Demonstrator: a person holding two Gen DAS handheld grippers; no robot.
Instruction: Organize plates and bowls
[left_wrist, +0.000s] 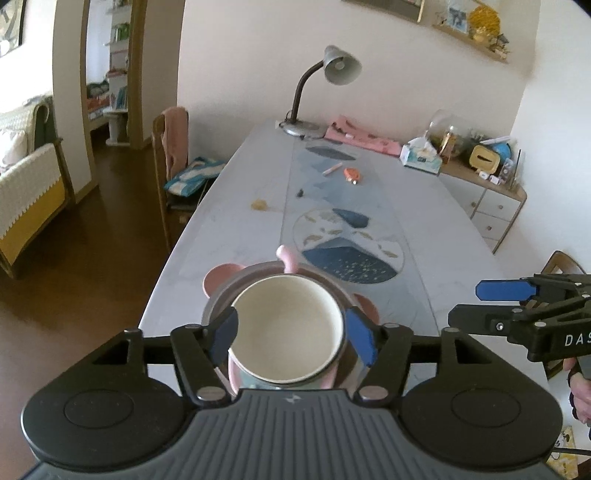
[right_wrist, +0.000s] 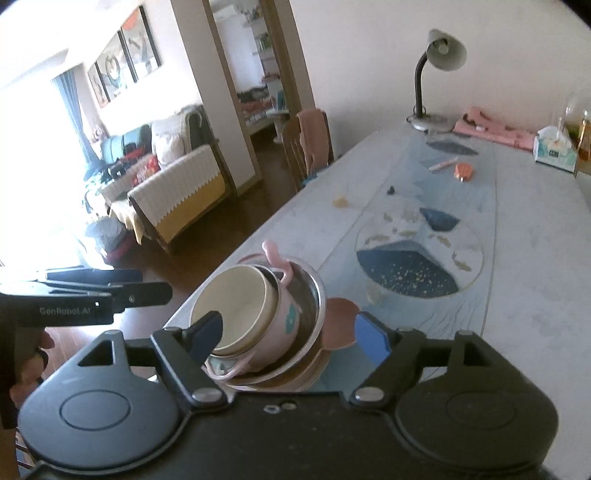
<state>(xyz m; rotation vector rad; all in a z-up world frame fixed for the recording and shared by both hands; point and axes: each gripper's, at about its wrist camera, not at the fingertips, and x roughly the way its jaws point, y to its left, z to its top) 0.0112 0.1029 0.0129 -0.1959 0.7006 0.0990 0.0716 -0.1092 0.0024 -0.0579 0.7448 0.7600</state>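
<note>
Pale grey marble-patterned table (left_wrist: 236, 229) stretches away from you toward a white wall, with a blue-and-white runner (left_wrist: 332, 206) printed down its middle. All places below are given from the stack of dishes at the table's near edge.

That stack (left_wrist: 284, 325) is a cream-lined pink cup (right_wrist: 240, 314) with a looped handle, sitting inside a metal bowl (right_wrist: 314, 295), which sits on a pink plate (right_wrist: 340, 325) with rounded ears. The cup leans slightly toward the sofa side in your right camera's view.

Your left gripper (left_wrist: 291, 336) hovers above the stack, its blue pads (left_wrist: 360, 334) apart on either side of the cup's rim and pressing on nothing. Your right gripper (right_wrist: 291, 332) hangs beside the stack on the runner side, fingers spread wide and empty; one pad (right_wrist: 208, 332) crosses in front of the cup, the other (right_wrist: 373, 334) in front of the plate's ear.

Well beyond the stack, on the runner, lie a pink pen (left_wrist: 331, 169) and an orange object (left_wrist: 352, 174). Farther still, at the wall end, stands a grey gooseneck lamp (left_wrist: 325, 81) beside pink cloth (left_wrist: 360, 136) and a tissue box (left_wrist: 421, 157). To the stack's left stands a wooden chair (left_wrist: 168, 147), draped with a pink garment.
</note>
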